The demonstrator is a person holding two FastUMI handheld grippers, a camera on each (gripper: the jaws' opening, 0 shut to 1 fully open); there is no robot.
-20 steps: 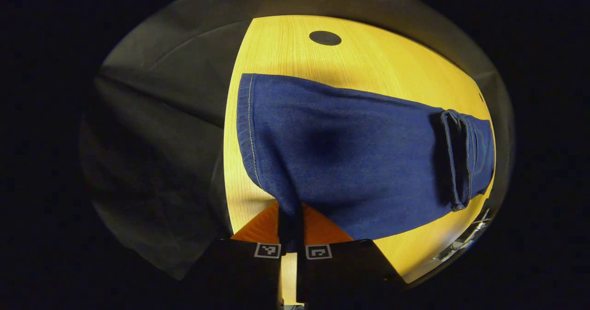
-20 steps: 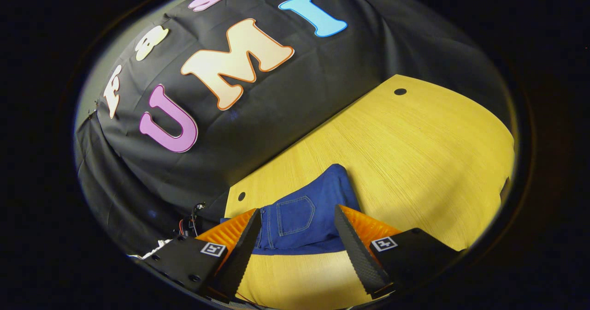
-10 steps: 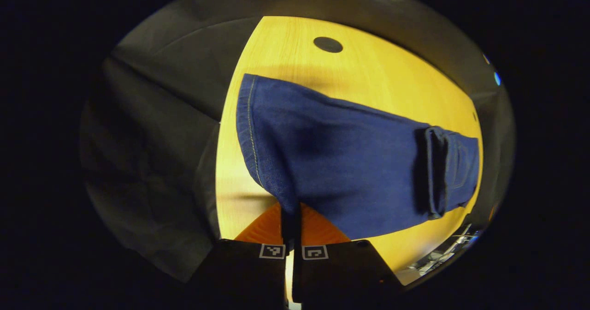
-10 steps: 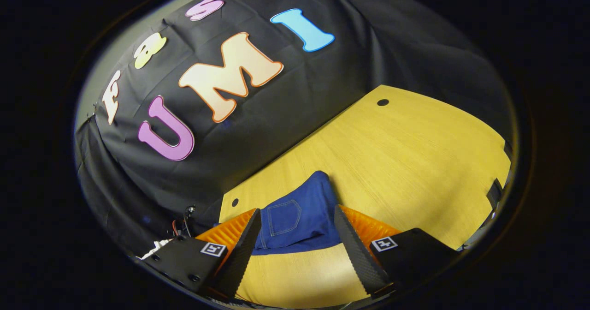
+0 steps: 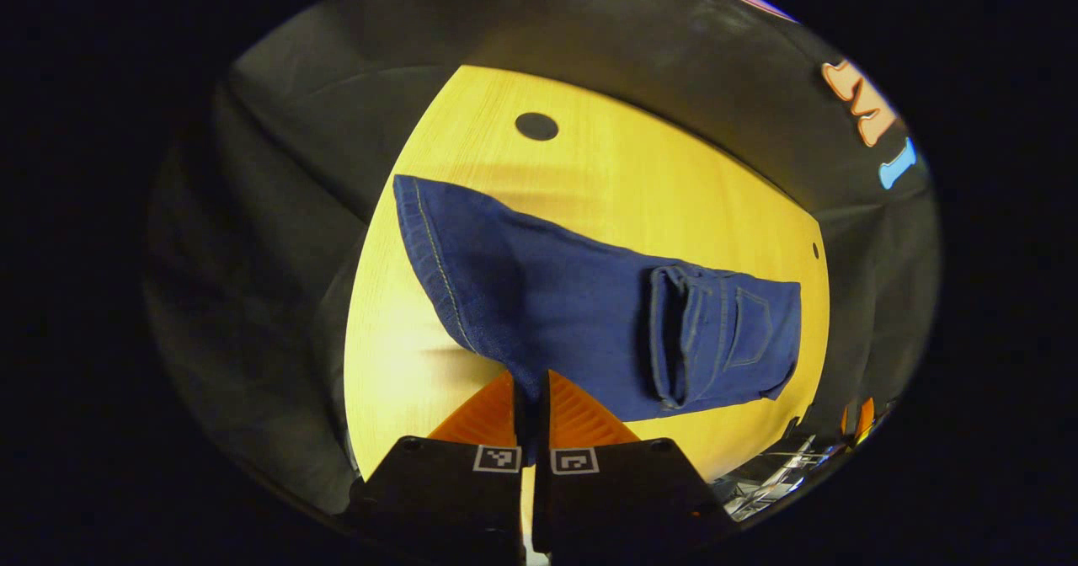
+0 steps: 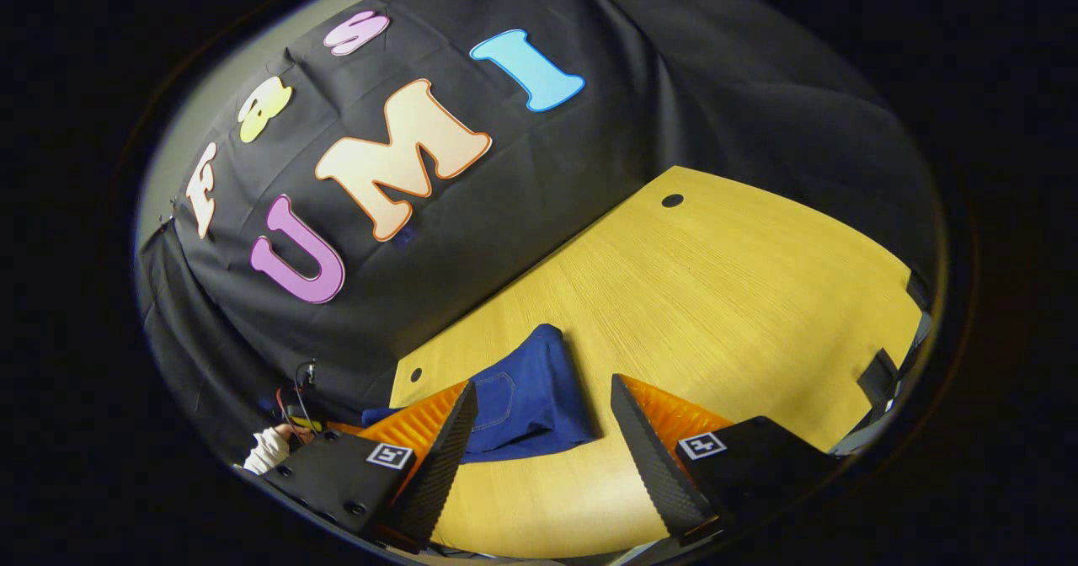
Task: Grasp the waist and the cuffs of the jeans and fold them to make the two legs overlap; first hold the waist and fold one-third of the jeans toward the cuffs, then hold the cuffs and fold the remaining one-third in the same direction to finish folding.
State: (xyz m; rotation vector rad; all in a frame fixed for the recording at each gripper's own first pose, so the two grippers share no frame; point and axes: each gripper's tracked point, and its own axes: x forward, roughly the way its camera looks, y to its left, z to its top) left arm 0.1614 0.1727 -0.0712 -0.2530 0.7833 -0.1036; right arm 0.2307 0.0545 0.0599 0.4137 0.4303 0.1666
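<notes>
The dark blue denim jeans [image 5: 556, 313] are a matt woven cloth with a fine visible weave, edged with pale contrast stitching along the cuff hem and around the back pocket. They lie on a yellow wood-grain table [image 5: 674, 187] — smooth, with a soft sheen and fine straight grain lines, set with small round black plugs. The left gripper [image 5: 530, 397] has orange ribbed plastic fingers [image 5: 484, 410] on matt black plastic blocks carrying small printed black-and-white square markers. On the right gripper [image 6: 539, 431], the finger pads [image 6: 648, 456] are black, matt and finely knurled — rough like textured rubber — backed by the same ribbed orange plastic.
</notes>
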